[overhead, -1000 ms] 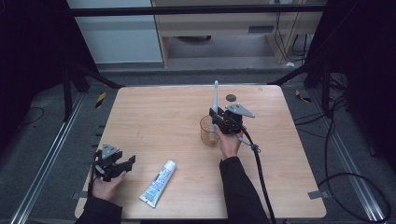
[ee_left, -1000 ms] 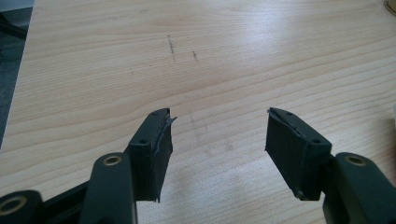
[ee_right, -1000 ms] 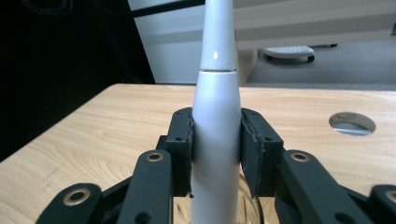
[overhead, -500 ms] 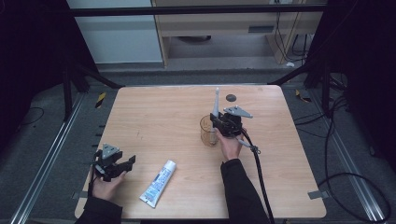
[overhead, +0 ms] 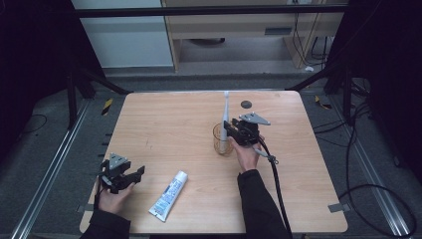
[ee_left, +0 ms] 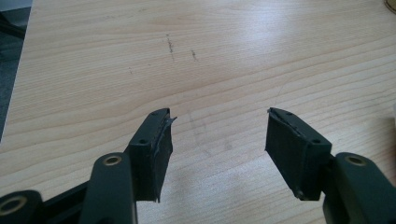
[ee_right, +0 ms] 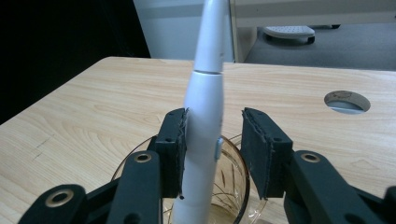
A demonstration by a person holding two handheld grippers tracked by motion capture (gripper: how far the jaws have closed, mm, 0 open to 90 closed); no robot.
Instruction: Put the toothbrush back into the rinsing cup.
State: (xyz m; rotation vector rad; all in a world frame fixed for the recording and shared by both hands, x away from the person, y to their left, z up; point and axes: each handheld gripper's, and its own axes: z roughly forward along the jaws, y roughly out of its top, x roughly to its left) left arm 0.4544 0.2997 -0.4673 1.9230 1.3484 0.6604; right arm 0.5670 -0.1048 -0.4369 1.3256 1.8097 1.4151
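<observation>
A white electric toothbrush stands upright in a clear glass cup near the middle of the wooden table. My right gripper is at the cup from the right, above its rim. In the right gripper view the toothbrush stands between the jaws of the right gripper. It touches the left pad, with a gap to the right pad. These jaws have just been opening. My left gripper is open over bare wood at the near left, nothing between its fingers.
A white and blue toothpaste tube lies near the front edge, between the two hands. A round cable hole sits in the table behind the cup. The right gripper's cable trails toward the front right.
</observation>
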